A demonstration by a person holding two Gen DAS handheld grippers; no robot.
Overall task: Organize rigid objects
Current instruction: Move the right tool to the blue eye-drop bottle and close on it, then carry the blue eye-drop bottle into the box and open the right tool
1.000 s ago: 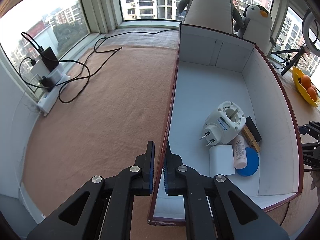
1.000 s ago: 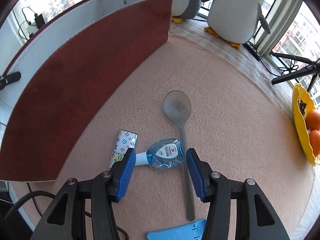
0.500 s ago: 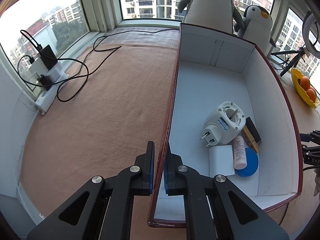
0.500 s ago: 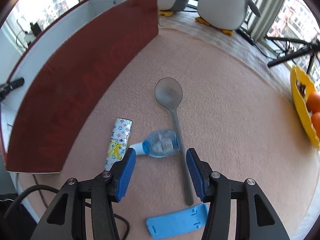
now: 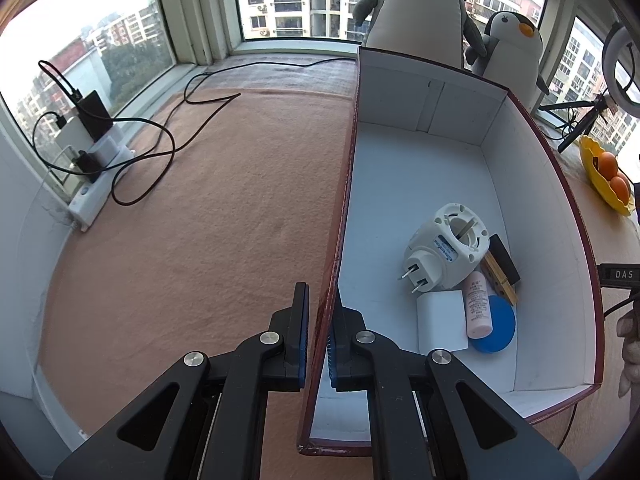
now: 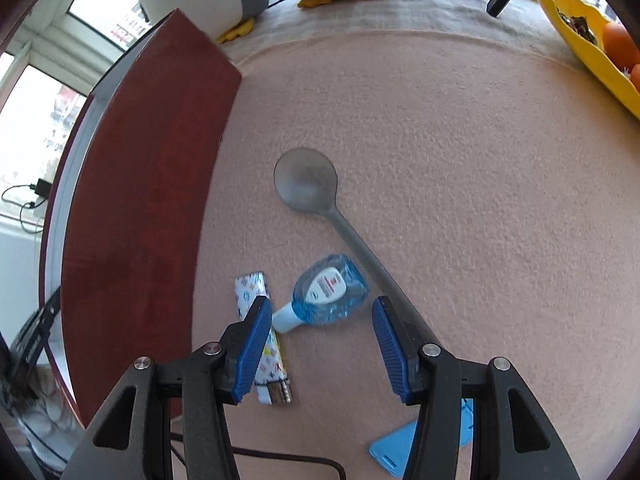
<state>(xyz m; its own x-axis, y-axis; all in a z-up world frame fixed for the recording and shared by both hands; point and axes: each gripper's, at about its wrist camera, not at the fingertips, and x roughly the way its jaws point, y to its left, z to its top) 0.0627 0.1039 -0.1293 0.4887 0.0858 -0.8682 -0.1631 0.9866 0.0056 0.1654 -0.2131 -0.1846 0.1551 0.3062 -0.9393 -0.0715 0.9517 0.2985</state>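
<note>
My left gripper [image 5: 319, 334] is shut on the near left wall of the red box [image 5: 347, 168], whose white inside holds a white plug adapter [image 5: 444, 252], a pink tube [image 5: 477, 308], a white block [image 5: 440, 320], a blue disc [image 5: 498, 330] and a clothes peg [image 5: 498, 278]. My right gripper [image 6: 320, 330] is open above the carpet, its fingers on either side of a small blue bottle [image 6: 326, 294]. A grey spoon [image 6: 320, 200] lies beyond and beside the bottle. A patterned tube [image 6: 260, 336] lies partly under the left finger.
The box's red outer wall [image 6: 132, 240] rises left of the right gripper. A light blue clip [image 6: 404, 448] lies near the bottom. A yellow dish with oranges [image 6: 592, 40] sits far right. Plush penguins [image 5: 424, 12] stand behind the box; power strip and cables [image 5: 96, 160] lie at left.
The right gripper has rolled and shifted, so the bottle, spoon and patterned tube now appear turned, with the bottle still between its open fingers. The left gripper has not moved.
</note>
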